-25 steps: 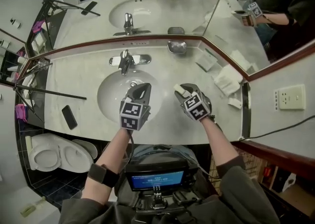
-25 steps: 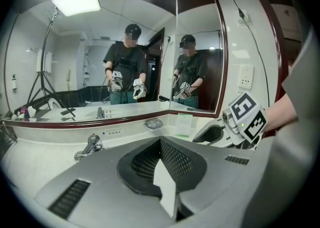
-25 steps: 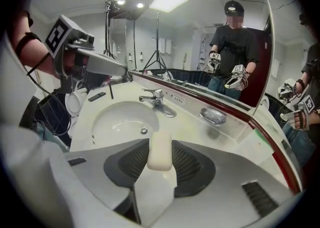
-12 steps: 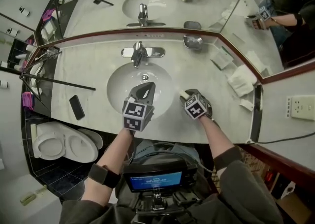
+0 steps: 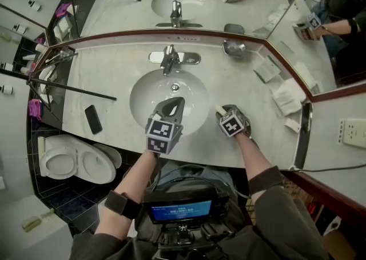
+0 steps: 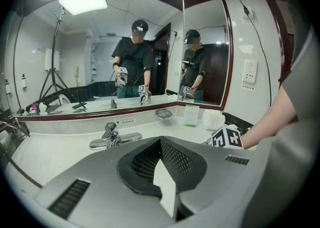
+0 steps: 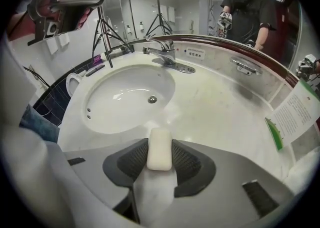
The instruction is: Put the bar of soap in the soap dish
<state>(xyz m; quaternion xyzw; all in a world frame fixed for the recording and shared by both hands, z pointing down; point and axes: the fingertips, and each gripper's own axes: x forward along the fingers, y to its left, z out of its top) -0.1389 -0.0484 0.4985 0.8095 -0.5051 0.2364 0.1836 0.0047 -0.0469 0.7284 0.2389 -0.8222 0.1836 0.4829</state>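
A white bar of soap (image 7: 159, 155) lies flat on the counter just right of the basin (image 7: 125, 96), between the jaws of my right gripper (image 7: 160, 148). Both pads lie against its long sides, and the jaws have just been opening a little. In the head view the soap (image 5: 220, 110) shows at the tip of that gripper (image 5: 223, 112). The metal soap dish (image 5: 234, 48) stands apart at the back of the counter by the mirror, also seen as the soap dish (image 7: 245, 66). My left gripper (image 5: 172, 106) hangs shut and empty over the basin's front rim, its tips (image 6: 161, 144) together.
A chrome faucet (image 5: 168, 59) stands behind the basin (image 5: 148, 96). A dark phone (image 5: 93, 119) lies at the counter's left. A card (image 5: 266, 71) and folded white towels (image 5: 289, 96) sit at the right. Tripod legs (image 5: 71, 90) cross the left side.
My right gripper has sunk with the soap from above the counter down onto it beside the basin. The left gripper has shifted slightly over the basin's front.
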